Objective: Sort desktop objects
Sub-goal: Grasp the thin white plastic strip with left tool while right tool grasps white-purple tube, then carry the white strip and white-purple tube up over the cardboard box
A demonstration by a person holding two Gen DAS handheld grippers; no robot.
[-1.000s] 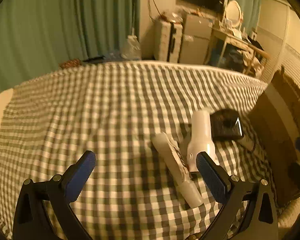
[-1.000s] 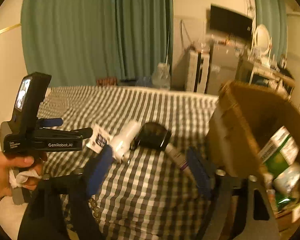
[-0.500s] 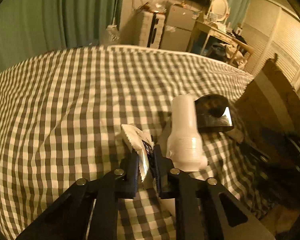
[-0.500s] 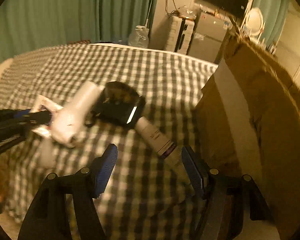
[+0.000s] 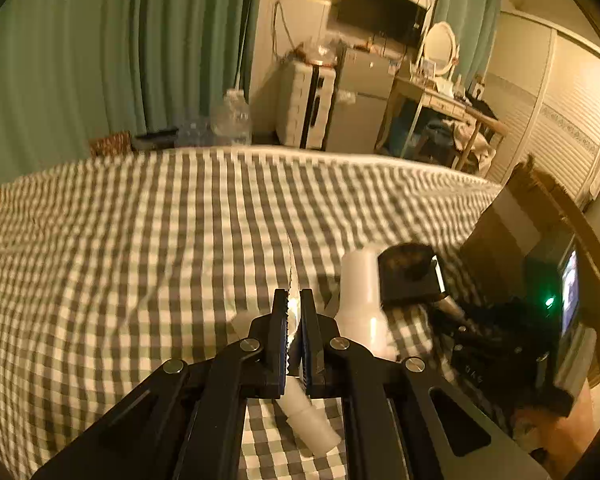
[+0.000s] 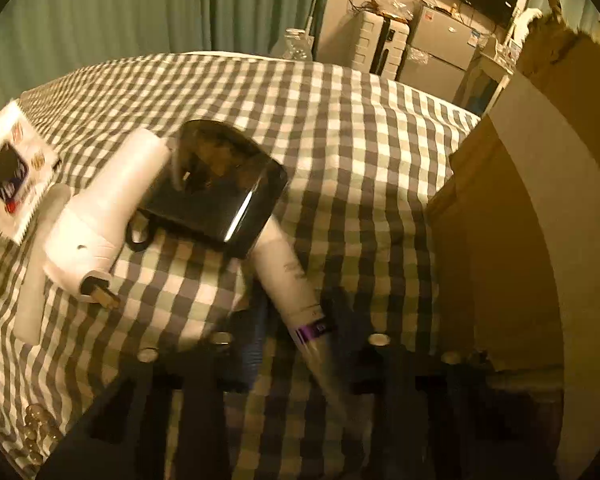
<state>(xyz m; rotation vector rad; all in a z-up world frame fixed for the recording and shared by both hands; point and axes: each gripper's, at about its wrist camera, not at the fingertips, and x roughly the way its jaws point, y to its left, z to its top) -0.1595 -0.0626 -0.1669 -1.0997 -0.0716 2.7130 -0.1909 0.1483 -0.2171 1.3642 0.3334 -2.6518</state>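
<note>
My left gripper (image 5: 294, 300) is shut on a thin white sachet (image 5: 293, 280), seen edge-on and lifted off the checked cloth; the sachet also shows in the right wrist view (image 6: 18, 184). A white bottle (image 5: 360, 292) lies beside a black glossy case (image 5: 410, 276). In the right wrist view my right gripper (image 6: 296, 320) is low over the cloth, its blurred fingers (image 6: 250, 340) on either side of a white tube with a purple band (image 6: 296, 288). I cannot tell if they grip it. The tube's far end lies under the black case (image 6: 220, 192), next to the white bottle (image 6: 108, 208).
A tall cardboard box (image 6: 540, 240) stands at the right edge of the bed. A second white tube (image 5: 308, 416) lies under my left gripper. A bead string (image 6: 36, 436) lies at the near left. The checked cloth (image 5: 140, 240) stretches away to the left and far side.
My left gripper closed on the sachet and has lifted it. My right gripper moved down and forward onto the purple-banded tube, with its fingers nearer together.
</note>
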